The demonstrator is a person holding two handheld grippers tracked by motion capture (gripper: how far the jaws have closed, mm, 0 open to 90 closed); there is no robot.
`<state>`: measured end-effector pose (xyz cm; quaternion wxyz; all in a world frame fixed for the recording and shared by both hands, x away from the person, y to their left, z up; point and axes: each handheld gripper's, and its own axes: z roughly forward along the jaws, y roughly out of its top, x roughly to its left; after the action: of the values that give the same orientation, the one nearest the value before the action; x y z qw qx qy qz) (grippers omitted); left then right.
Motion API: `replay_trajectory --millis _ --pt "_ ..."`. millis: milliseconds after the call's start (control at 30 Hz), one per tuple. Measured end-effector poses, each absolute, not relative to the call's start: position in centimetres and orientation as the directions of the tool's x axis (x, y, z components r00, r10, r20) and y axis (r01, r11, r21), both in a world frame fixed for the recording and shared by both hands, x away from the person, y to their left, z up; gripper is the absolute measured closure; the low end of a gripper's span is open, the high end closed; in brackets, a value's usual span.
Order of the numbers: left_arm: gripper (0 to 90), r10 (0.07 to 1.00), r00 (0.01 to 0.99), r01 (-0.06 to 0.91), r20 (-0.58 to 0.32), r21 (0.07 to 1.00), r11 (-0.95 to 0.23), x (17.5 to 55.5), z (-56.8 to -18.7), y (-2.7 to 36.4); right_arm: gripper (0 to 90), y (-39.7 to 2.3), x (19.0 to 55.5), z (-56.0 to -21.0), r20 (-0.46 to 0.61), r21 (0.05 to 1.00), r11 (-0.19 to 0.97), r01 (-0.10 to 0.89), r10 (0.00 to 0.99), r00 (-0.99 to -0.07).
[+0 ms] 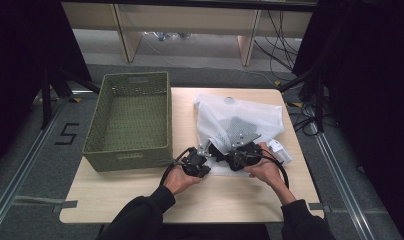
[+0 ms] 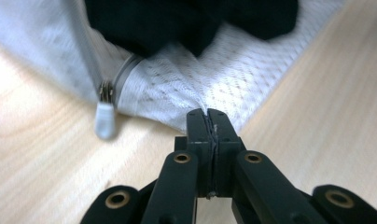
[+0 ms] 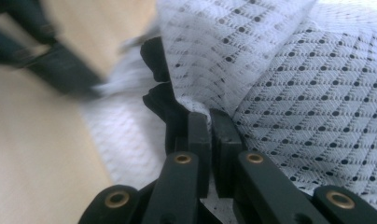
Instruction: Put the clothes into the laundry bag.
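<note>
High view, mesh bag [image 1: 240, 122] lengthwise away

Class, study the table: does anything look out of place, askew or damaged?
Nothing looks damaged or spilled. The white mesh zip bag lies crumpled and skewed on the light wooden table, dark cloth showing at its opening, because the left gripper and right gripper each pinch its edge. The green woven basket sits square.
</note>
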<state>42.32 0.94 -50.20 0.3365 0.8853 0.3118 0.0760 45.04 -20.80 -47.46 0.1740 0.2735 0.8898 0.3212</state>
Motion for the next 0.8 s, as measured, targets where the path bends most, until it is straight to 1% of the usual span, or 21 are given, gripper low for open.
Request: replay_trajectory --millis 33,100,133,200,233,267,300,367,400,467,567,600,633,700,767,800 --pt "88.6 0.611 0.788 0.503 -0.078 0.653 -0.566 42.2 -50.3 1.0 89.1 -20.7 45.4 -47.5 -0.146 0.663 0.648 0.375 0.603 -0.784" --pt "88.5 0.596 0.8 0.496 -0.07 0.635 -0.592 42.1 -50.1 1.2 89.2 -20.7 45.9 -47.4 -0.168 0.667 0.644 0.375 0.62 -0.767" --pt "88.6 0.602 0.795 0.498 -0.072 0.644 -0.581 42.0 -50.2 1.2 89.2 -20.6 46.2 -47.3 -0.172 0.67 0.64 0.376 0.627 -0.76" --pt "88.6 0.582 0.811 0.481 -0.058 0.632 -0.608 41.9 -49.9 1.5 89.2 -20.8 46.8 -47.1 -0.178 0.663 0.644 0.383 0.632 -0.754" --pt "88.6 0.601 0.795 0.501 -0.079 0.644 -0.578 41.7 -50.0 1.4 89.2 -20.8 47.1 -47.1 -0.177 0.667 0.636 0.387 0.641 -0.747" --pt "88.6 0.588 0.806 0.489 -0.072 0.642 -0.591 41.7 -49.8 1.7 89.2 -20.9 47.4 -47.2 -0.181 0.666 0.637 0.389 0.644 -0.743" --pt "88.6 0.587 0.805 0.496 -0.09 0.646 -0.581 41.6 -49.8 1.6 89.2 -21.1 47.7 -47.2 -0.19 0.669 0.633 0.39 0.653 -0.733" --pt "88.6 0.589 0.805 0.49 -0.074 0.642 -0.589 41.5 -49.7 2.0 89.2 -21.4 48.0 -47.1 -0.179 0.666 0.631 0.399 0.654 -0.735" --pt "88.6 0.572 0.817 0.483 -0.078 0.635 -0.603 41.5 -49.7 2.3 89.2 -21.5 48.1 -47.0 -0.172 0.667 0.627 0.403 0.656 -0.735" --pt "88.6 0.589 0.803 0.498 -0.093 0.649 -0.575 41.1 -49.7 2.4 89.2 -21.6 48.1 -46.9 -0.182 0.667 0.636 0.389 0.645 -0.743" --pt "88.6 0.579 0.812 0.486 -0.076 0.639 -0.596 40.5 -49.4 2.8 89.2 -21.6 47.9 -46.7 -0.168 0.673 0.626 0.395 0.649 -0.742" --pt "88.6 0.585 0.807 0.495 -0.085 0.639 -0.59 40.3 -49.4 2.9 89.2 -21.6 47.9 -46.6 -0.169 0.673 0.629 0.391 0.644 -0.746" --pt "88.6 0.571 0.818 0.479 -0.068 0.632 -0.61 40.3 -49.3 3.2 89.2 -21.6 47.9 -46.7 -0.166 0.674 0.625 0.393 0.647 -0.744" --pt "88.5 0.592 0.802 0.497 -0.083 0.643 -0.583 40.1 -49.5 3.4 89.2 -21.3 47.8 -46.8 -0.169 0.682 0.623 0.384 0.645 -0.746" --pt "88.0 0.558 0.827 0.475 -0.068 0.616 -0.628 40.3 -49.3 3.8 89.2 -21.2 47.6 -46.5 -0.167 0.677 0.629 0.381 0.636 -0.753" --pt "87.6 0.565 0.823 0.476 -0.061 0.618 -0.626 40.3 -49.2 3.9 89.1 -21.2 47.4 -46.3 -0.173 0.676 0.635 0.373 0.629 -0.758"
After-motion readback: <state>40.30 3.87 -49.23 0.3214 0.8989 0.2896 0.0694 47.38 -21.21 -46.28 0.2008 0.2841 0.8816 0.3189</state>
